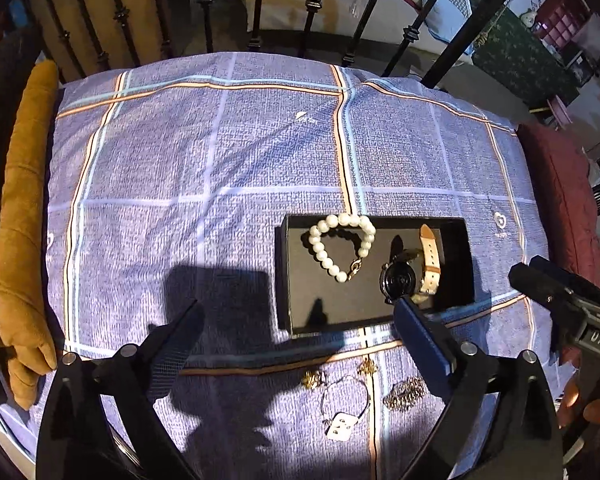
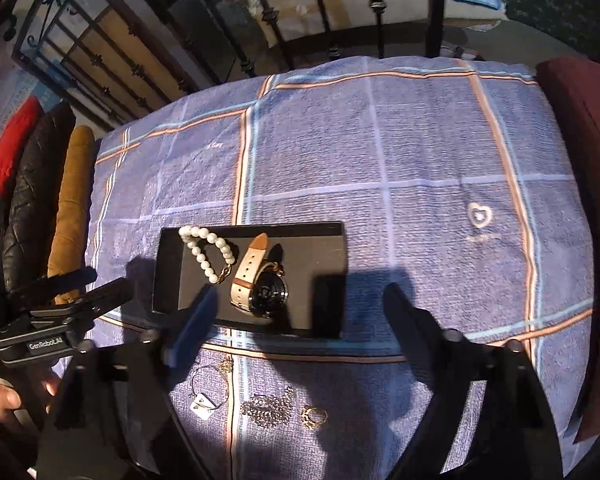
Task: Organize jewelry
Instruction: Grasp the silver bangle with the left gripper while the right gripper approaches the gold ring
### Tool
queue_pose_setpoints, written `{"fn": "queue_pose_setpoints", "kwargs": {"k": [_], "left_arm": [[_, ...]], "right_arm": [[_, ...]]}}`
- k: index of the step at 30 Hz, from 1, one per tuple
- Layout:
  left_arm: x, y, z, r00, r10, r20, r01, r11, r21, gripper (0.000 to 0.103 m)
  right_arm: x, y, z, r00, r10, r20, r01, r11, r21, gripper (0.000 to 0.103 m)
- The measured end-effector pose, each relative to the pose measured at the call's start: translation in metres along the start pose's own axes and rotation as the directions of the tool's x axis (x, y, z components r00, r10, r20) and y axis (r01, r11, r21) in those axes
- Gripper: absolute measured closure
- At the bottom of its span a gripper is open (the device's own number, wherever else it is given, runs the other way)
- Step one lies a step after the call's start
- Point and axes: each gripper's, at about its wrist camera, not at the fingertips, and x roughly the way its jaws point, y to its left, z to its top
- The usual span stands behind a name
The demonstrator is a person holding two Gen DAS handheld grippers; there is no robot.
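A black open box (image 1: 324,316) (image 2: 324,248) lies on the blue checked cloth. In it lie a pearl bracelet (image 1: 332,240) (image 2: 204,252) and a watch with a cream strap (image 1: 404,276) (image 2: 260,280). In front of the box, on the cloth, lie a thin chain with a white tag (image 1: 342,412) (image 2: 206,392), a silver chain heap (image 1: 404,394) (image 2: 268,408), a gold ring (image 2: 314,415) and small gold pieces (image 1: 316,380). My left gripper (image 1: 300,320) is open and empty above the box's near edge. My right gripper (image 2: 300,308) is open and empty over the box.
A mustard cushion (image 1: 24,220) lines the left side and a dark red cushion (image 1: 564,200) the right. Black iron railing bars (image 1: 312,4) stand behind the cloth's far edge. The cloth (image 1: 220,160) spreads wide beyond the box.
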Motion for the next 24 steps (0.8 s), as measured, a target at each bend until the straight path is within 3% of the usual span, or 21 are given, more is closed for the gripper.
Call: {"fn": "queue_pose_setpoints", "kwargs": {"k": [3, 7, 10, 14, 17, 19, 20, 24], "left_arm": [[-0.003, 0.022, -0.027, 0.992, -0.118, -0.038, 0.114, 0.989, -0.089, 0.008], [0.014, 0.027, -0.070, 0.985, -0.031, -0.168, 0.020, 0.998, -0.065, 0.008], [0.030, 0.023, -0.100, 0.970, -0.017, -0.244, 0.003, 0.998, -0.059, 0.008], [0.046, 0.012, -0.123, 0.969, -0.023, -0.247, 0.015, 0.999, -0.034, 0.008], [0.051, 0.000, -0.129, 0.975, -0.012, -0.223, 0.019, 0.999, 0.032, 0.008], [0.052, -0.006, -0.132, 0.979, 0.013, -0.203, -0.001, 0.998, 0.058, 0.009], [0.053, -0.009, -0.132, 0.980, 0.013, -0.197, -0.001, 0.998, 0.064, 0.009], [0.062, -0.013, -0.130, 0.980, 0.007, -0.200, -0.001, 0.999, 0.032, 0.016]], "right_arm": [[-0.009, -0.018, -0.026, 1.000, -0.018, -0.006, 0.019, 0.997, 0.075, 0.014], [-0.008, -0.025, -0.073, 0.997, -0.056, -0.054, 0.060, 0.995, 0.079, 0.012], [0.002, -0.012, -0.102, 0.978, -0.166, -0.123, 0.161, 0.985, -0.056, 0.012], [0.007, 0.009, -0.124, 0.975, -0.202, -0.092, 0.180, 0.962, -0.206, 0.012], [0.006, 0.009, -0.129, 0.992, -0.060, -0.108, 0.041, 0.984, -0.173, 0.012], [0.017, 0.006, -0.129, 0.984, -0.010, -0.177, -0.016, 0.989, -0.146, 0.005], [0.023, 0.006, -0.130, 0.975, -0.047, -0.217, 0.013, 0.987, -0.157, 0.005], [0.015, 0.003, -0.126, 0.980, -0.108, -0.166, 0.077, 0.980, -0.185, 0.005]]}}
